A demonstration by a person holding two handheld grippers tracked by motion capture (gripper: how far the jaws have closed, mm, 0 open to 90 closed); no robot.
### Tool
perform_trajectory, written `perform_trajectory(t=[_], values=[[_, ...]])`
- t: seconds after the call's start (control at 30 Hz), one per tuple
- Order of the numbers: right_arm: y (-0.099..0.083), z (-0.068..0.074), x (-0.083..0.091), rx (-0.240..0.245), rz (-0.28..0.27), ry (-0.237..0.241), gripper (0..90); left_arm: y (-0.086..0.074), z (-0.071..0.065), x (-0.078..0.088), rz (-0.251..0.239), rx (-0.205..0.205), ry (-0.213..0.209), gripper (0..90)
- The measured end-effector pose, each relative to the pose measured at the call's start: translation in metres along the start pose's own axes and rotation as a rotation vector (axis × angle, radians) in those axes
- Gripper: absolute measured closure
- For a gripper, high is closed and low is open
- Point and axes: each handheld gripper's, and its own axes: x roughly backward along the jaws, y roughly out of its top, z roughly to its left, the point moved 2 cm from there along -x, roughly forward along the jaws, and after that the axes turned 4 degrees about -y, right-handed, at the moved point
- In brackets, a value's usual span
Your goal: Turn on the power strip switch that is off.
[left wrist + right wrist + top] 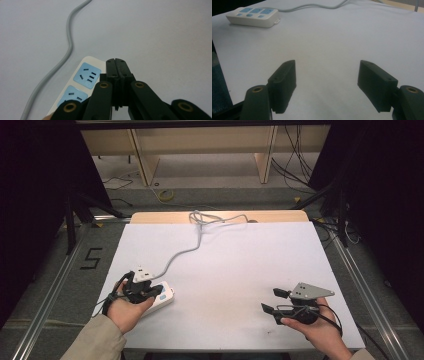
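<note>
The left gripper [117, 65] had its jaws clenched together with nothing between them, their tips poised over the white power strip [161, 298] beside its blue socket faces [87, 75]; whether the tips touched the casing cannot be told. The strip lay near the worktop's front-left corner, set at a slant to the edges, and the left hand [127, 309] partly covered it in the high view. The right gripper [332, 86] had its jaws released and wide apart over bare surface near the front-right corner, well apart from the strip, which appeared far off in its own view [253, 17].

By my reading, the step in hand was pressing or steadying the strip with the closed left jaws, perhaps working one of its switches, while the right gripper waited. The next move would call for a short, controlled push down with the jaw tips kept square on the chosen spot, so that the light casing did not skid across the smooth sheet.

A grey cable [186, 251] ran from the strip in a curve toward the far edge, where it bunched in loose loops. The worktop [240, 265] was covered in plain white, with a strip of bare wood along its far edge. Beyond stood pale wooden shelving [200, 150], loose wires on a grey floor, metal rails on both sides and dark hangings.
</note>
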Motion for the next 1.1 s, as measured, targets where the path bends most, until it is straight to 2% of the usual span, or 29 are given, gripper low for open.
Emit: perform_trajectory(t=[0.77, 1.1], values=[[0.0, 0.0, 0.0, 0.0, 0.001, 0.001, 31.4, -0.008, 0.019, 0.0, 0.083, 0.018, 0.013, 89.8], [0.0, 0.0, 0.0, 0.003, 0.004, 0.002, 31.4, -0.013, 0.025, -0.001, 0.124, 0.01, 0.029, 89.8]])
